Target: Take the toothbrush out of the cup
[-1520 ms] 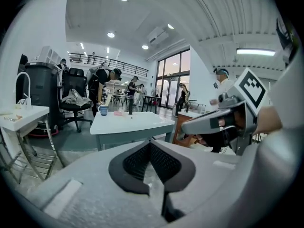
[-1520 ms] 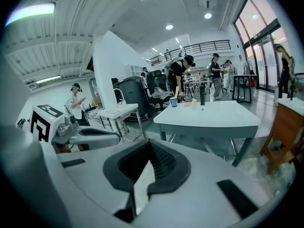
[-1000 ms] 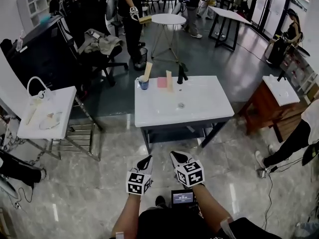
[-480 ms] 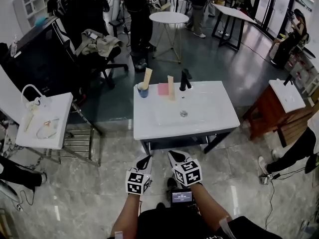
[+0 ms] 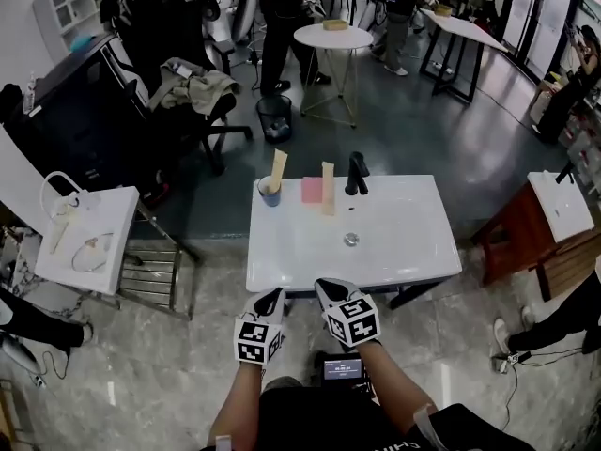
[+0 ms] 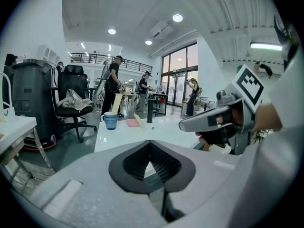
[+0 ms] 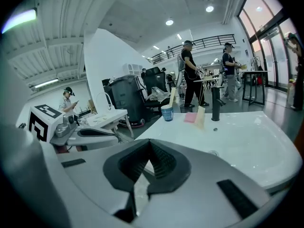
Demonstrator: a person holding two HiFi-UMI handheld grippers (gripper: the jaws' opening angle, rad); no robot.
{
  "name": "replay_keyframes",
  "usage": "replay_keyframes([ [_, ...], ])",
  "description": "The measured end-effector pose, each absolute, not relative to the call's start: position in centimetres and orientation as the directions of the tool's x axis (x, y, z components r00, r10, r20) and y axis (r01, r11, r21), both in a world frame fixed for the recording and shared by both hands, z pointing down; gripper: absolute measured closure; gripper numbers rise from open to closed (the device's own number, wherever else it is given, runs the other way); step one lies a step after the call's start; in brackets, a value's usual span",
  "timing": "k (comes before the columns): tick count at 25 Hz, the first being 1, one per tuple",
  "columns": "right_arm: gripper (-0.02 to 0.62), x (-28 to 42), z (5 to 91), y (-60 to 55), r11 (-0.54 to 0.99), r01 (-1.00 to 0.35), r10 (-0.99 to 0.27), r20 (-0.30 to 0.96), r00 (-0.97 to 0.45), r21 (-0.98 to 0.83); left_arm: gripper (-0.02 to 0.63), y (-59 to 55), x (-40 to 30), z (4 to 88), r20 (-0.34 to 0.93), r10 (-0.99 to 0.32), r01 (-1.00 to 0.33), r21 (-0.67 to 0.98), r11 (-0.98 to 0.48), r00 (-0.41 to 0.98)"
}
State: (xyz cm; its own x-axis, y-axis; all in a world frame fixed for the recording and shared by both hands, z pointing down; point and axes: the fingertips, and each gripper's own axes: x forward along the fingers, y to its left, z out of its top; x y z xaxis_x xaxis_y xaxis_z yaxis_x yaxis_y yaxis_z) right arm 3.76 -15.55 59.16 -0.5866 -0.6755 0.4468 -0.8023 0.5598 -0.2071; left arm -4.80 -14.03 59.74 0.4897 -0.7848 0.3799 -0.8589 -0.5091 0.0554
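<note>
head view looks steeply down on the white basin (image 5: 404,242), mid-frame. both gripper views skim it low, sharing the cup (image 6: 110,120).

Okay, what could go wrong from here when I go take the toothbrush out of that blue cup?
The cup stands at the counter's far left corner, so a slanted pull on the toothbrush might tip it or drag it off. The upright tan piece beside the pink item looks easy to knock over. The left gripper and right gripper are both shut; arriving so would likely bump the toothbrush.
</note>
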Motion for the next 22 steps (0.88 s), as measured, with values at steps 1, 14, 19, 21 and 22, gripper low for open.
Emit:
replay_keyframes([
  [1,0.586,3.9,59.3,-16.2,0.563,-0.799,-0.671,0.448,-0.591,-0.211,0.597,-14.5,-4.7,59.8,0.382,-0.787,-0.862,0.051,-0.505,0.484],
  [14,0.586,1.8,61.0,-22.9,0.602,-0.765,-0.614,0.48,-0.627,-0.23,0.597,-21.5,-7.5,60.7,0.395,-0.814,-0.897,0.071,-0.436,0.426],
  [19,0.586,1.1,61.1,-27.3,0.578,-0.787,-0.631,0.493,-0.598,-0.215,0.597,-26.5,-8.8,60.7,0.383,-0.808,-0.887,0.075,-0.455,0.447],
  [21,0.586,0.7,60.9,-29.2,0.565,-0.798,-0.641,0.497,-0.585,-0.211,0.597,-28.5,-9.2,60.5,0.381,-0.8,-0.878,0.073,-0.473,0.463],
  [22,0.586,0.5,60.8,-30.0,0.559,-0.802,-0.646,0.498,-0.579,-0.209,0.597,-29.4,-9.4,60.4,0.38,-0.796,-0.873,0.074,-0.482,0.472],
])
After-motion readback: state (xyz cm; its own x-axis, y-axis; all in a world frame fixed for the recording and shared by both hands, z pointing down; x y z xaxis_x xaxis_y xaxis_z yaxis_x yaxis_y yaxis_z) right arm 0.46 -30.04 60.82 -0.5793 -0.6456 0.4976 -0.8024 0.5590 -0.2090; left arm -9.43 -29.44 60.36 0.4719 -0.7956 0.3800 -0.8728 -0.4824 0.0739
